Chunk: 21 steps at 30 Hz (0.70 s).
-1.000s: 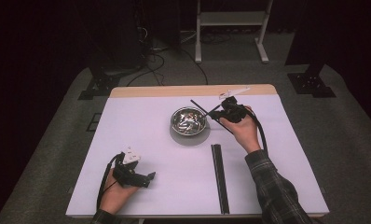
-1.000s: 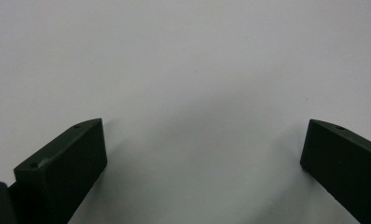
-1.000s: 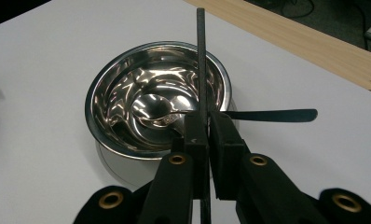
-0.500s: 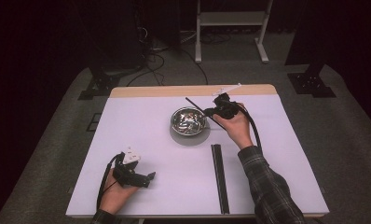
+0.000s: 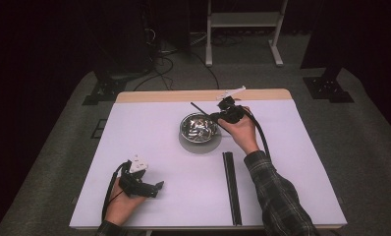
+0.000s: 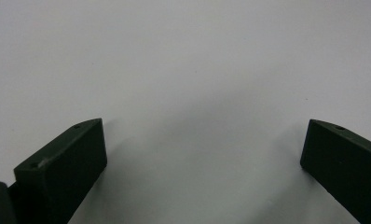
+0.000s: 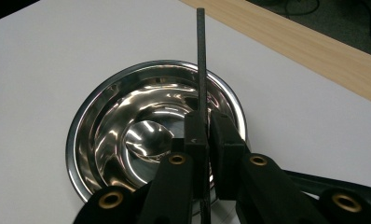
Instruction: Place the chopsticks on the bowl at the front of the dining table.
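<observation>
Hidden: I cannot see the lower end of the thin black stick (image 7: 201,56); it disappears between my jaws.
Room: bowl (image 5: 198,129) mid-table, black bar (image 5: 231,187) near front edge.
Right gripper (image 5: 222,116): clamped on stick, over bowl.
Left gripper (image 5: 152,188): jaws wide apart, empty, low over table (image 5: 149,128).

A shiny silver bowl (image 5: 199,128) sits on the white table (image 5: 149,132), whose far edge is a pale wood strip. The thin rod (image 7: 201,56) and near-right bar (image 5: 231,187) are black. The sleeve (image 5: 277,196) is dark plaid.
</observation>
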{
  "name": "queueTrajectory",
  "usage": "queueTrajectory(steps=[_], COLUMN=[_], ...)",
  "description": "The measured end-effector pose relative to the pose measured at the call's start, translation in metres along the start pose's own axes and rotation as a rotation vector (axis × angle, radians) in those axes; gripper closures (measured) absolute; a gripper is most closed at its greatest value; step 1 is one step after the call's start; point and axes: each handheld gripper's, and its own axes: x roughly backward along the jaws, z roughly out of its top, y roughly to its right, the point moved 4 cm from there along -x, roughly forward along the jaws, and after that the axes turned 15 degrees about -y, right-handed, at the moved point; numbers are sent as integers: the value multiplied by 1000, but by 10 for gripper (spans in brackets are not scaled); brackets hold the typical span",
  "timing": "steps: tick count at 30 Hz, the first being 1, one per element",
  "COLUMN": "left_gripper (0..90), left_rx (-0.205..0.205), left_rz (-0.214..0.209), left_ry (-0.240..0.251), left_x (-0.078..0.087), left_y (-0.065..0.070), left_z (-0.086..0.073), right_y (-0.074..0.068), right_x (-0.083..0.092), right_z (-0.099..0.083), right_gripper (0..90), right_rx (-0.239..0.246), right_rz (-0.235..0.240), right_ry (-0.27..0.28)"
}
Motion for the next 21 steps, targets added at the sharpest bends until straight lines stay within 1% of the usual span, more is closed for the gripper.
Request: queueTrajectory(steps=[6, 11, 21], left_gripper=[0, 0, 0], left_rx=[0, 0, 0], left_rz=[-1, 0, 0], left_ry=[0, 2, 2], left_x=[0, 0, 0], left_y=[0, 0, 0], left_z=[0, 0, 0], right_y=[0, 0, 2], right_x=[-7, -14, -24], right_z=[4, 7, 8], right_gripper=[855, 855, 855], right_rx=[-10, -5, -14], right_rz=[1, -3, -6], right_ry=[-12, -25, -43])
